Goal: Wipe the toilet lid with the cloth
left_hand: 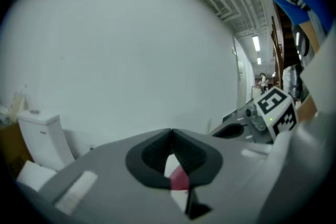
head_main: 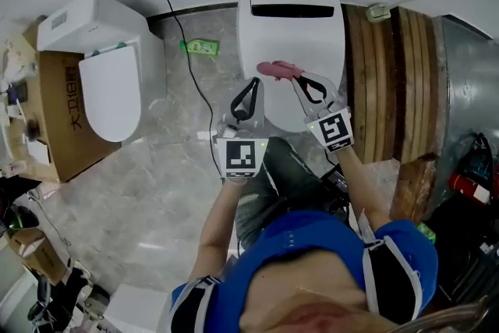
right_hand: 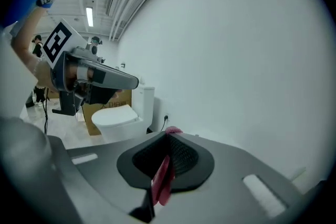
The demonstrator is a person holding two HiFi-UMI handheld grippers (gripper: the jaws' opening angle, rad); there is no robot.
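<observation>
The white toilet lid (head_main: pixel 292 35) lies closed at the top centre of the head view. A pink cloth (head_main: pixel 277 70) rests bunched on its front part. My right gripper (head_main: pixel 296 79) is shut on the cloth's right end; in the right gripper view the cloth (right_hand: pixel 163 181) hangs pinched between the jaws of that gripper (right_hand: pixel 168 136). My left gripper (head_main: pixel 256 82) hovers at the lid's front left edge, just left of the cloth. Its jaws meet at the tips (left_hand: pixel 171 136) with nothing clamped, and a bit of pink cloth (left_hand: pixel 179 180) shows beyond them.
A second white toilet (head_main: pixel 109 86) stands to the left beside a cardboard box (head_main: pixel 66 113). A black cable (head_main: pixel 191 66) runs down the floor between the toilets, past a green packet (head_main: pixel 201 47). Wooden boards (head_main: pixel 390 82) stand right of the toilet. The wall is close behind.
</observation>
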